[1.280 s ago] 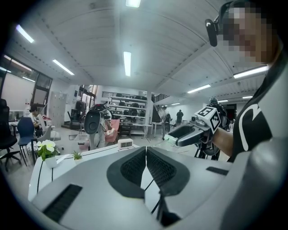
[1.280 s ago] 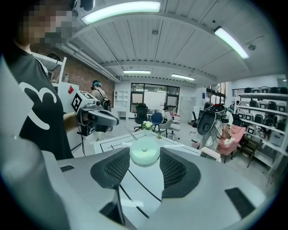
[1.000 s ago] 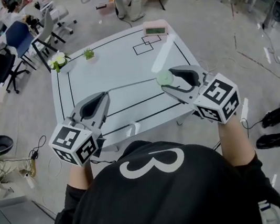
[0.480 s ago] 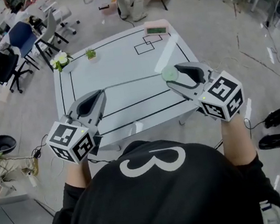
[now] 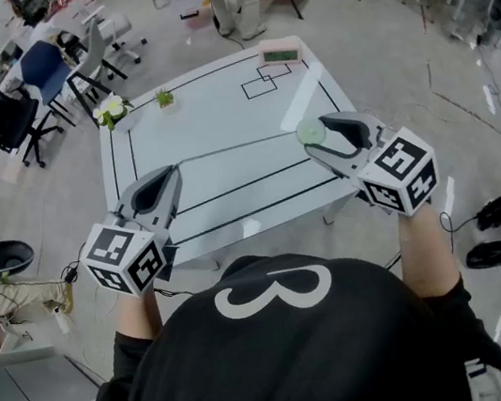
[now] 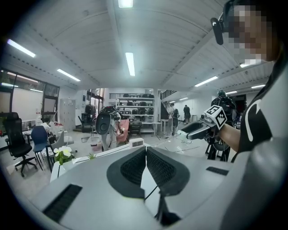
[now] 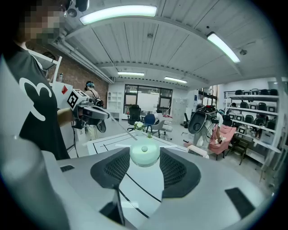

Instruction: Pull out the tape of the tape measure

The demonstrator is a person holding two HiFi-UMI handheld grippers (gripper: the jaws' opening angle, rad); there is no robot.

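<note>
Two grippers hovered at the desk, tape stretched between their fingers, left gripper pinched shut on its end, right gripper clamped round the green tape measure.

Black-lined white table — pink digital clock, white flowers and small green plant along its far edge; blue office chair beyond.

Two hand-held grippers, one tape measure, one table, perhaps two small plants.

- Office chairs are standing near a line-marked table in a lab hall.
- Racks, possibly of equipment, are lining the far wall.
</note>
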